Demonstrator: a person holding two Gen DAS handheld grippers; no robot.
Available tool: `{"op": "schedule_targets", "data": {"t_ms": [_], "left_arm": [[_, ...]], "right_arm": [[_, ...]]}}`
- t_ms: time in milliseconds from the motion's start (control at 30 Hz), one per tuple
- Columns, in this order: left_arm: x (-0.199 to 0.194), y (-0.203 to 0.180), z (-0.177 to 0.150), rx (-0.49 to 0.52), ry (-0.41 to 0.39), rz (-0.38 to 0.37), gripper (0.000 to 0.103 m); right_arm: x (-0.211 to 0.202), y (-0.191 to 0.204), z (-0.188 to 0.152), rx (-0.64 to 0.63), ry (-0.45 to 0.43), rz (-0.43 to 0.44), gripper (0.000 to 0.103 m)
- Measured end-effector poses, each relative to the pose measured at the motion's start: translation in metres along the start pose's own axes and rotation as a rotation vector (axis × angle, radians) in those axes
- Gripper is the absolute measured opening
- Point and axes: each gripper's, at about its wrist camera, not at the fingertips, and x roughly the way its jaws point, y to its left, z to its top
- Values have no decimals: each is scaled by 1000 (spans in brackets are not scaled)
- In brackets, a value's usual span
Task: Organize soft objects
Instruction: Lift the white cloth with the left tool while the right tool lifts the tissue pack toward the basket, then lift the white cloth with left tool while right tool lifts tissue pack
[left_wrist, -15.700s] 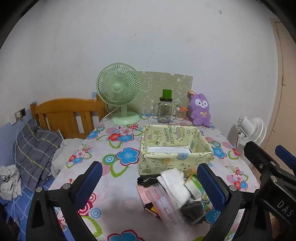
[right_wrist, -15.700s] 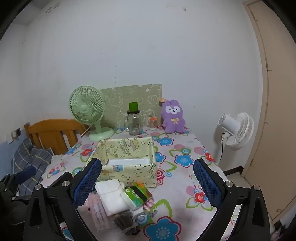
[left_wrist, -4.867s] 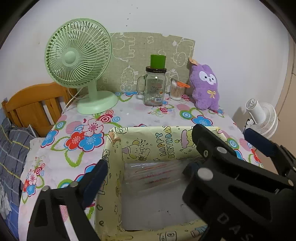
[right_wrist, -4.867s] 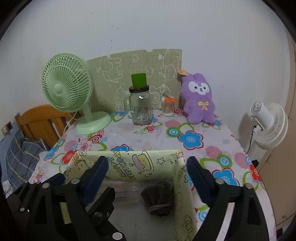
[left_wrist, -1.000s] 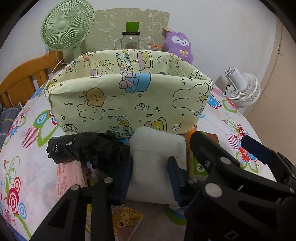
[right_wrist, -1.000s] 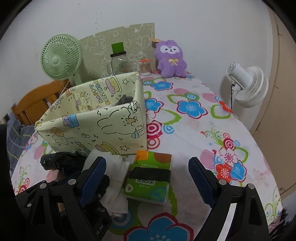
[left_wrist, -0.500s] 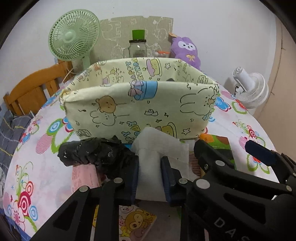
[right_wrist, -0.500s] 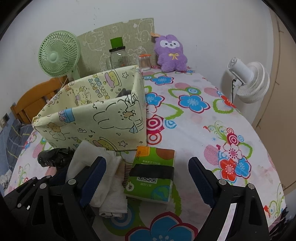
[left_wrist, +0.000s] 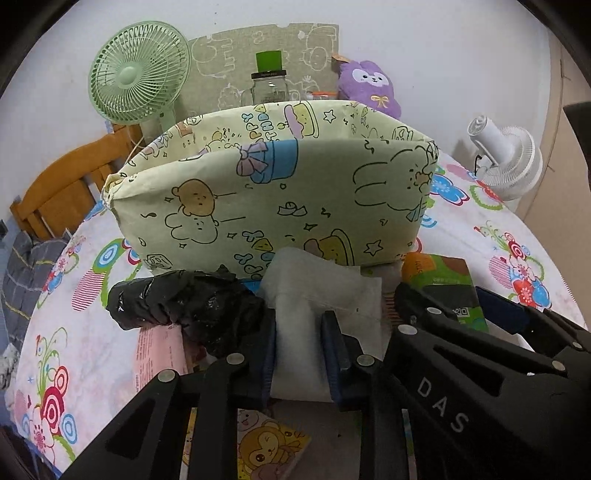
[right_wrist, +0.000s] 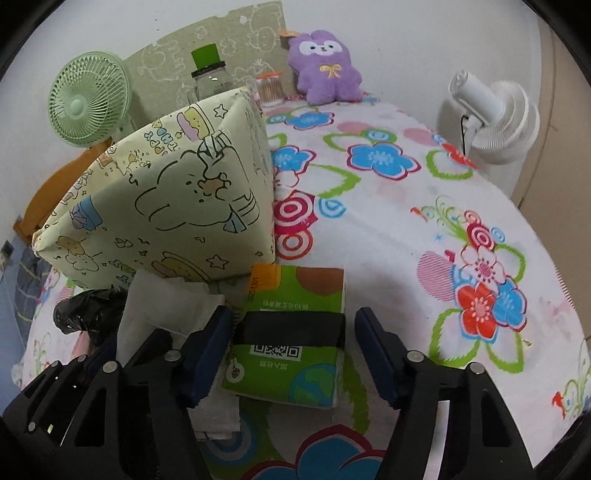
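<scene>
- Left wrist view: left gripper (left_wrist: 298, 347), angled downward, pinches the folded white cloth (left_wrist: 314, 295) lying before the cartoon-printed yellow fabric box (left_wrist: 273, 192); "DAS" marks the neighbouring arm.
- Right gripper (right_wrist: 291, 343), jaws just closing, straddles the green tissue pack (right_wrist: 291, 332) bearing a QR code, right pad apart.

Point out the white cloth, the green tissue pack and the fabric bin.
white cloth (left_wrist: 299, 332), left wrist view, middle fold.
green tissue pack (right_wrist: 295, 295), right wrist view, top face.
fabric bin (left_wrist: 280, 206), left wrist view, front wall.

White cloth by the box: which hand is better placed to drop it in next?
Left. The left tool is already clamped on the white cloth, just in front of the box. The right tool has been closing around the green tissue pack but isn't gripping it yet.
</scene>
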Motion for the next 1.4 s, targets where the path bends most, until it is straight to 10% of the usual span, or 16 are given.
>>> {"op": "schedule_targets", "data": {"t_ms": [300,1400], "left_arm": [[-2,-2,1,2,-5,-1,20],[-67,6,4,-35,-126,-56,13]], "right_arm": [[-7,3,-2,-2,-15,8,51],[-78,16,-2,-14,-147,16,49]]}}
